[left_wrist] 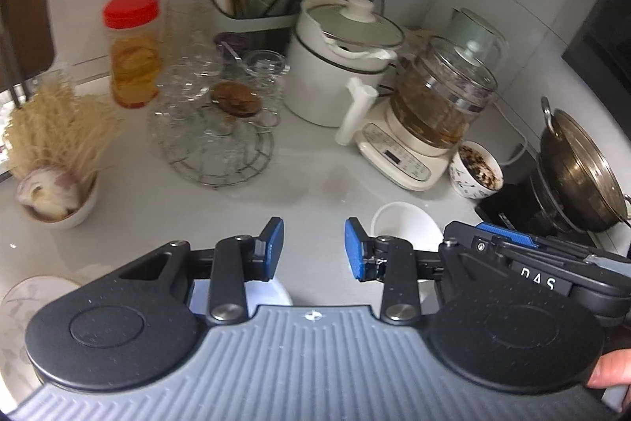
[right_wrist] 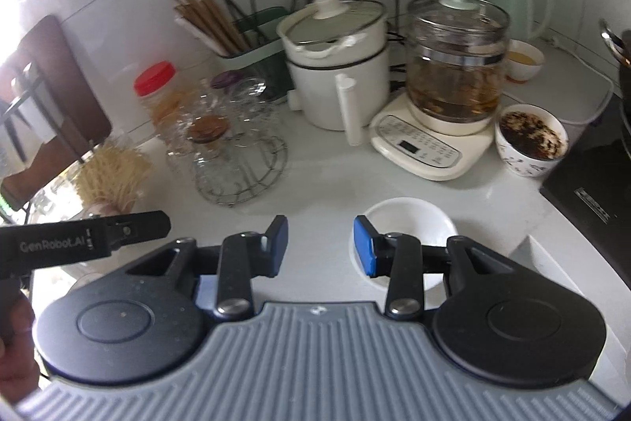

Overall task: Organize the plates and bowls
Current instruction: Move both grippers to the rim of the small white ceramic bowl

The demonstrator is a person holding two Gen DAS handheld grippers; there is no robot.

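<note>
One empty white bowl (right_wrist: 406, 223) sits on the pale bench (right_wrist: 315, 184), just ahead of the right tongs (right_wrist: 320, 246) and slightly to their right. Both the right and the left tongs (left_wrist: 314, 249) hover part-open, holding nothing. A patterned plate (left_wrist: 27, 296) lies at the left tongs' near left.

Empty white bowl (right_wrist: 408, 223) upright on pale counter (right_wrist: 315, 192), patterned plate (left_wrist: 35, 296) well apart.

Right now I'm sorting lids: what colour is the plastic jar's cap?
Red: the clear plastic jar's screw cap, clearest in the left wrist view.
</note>
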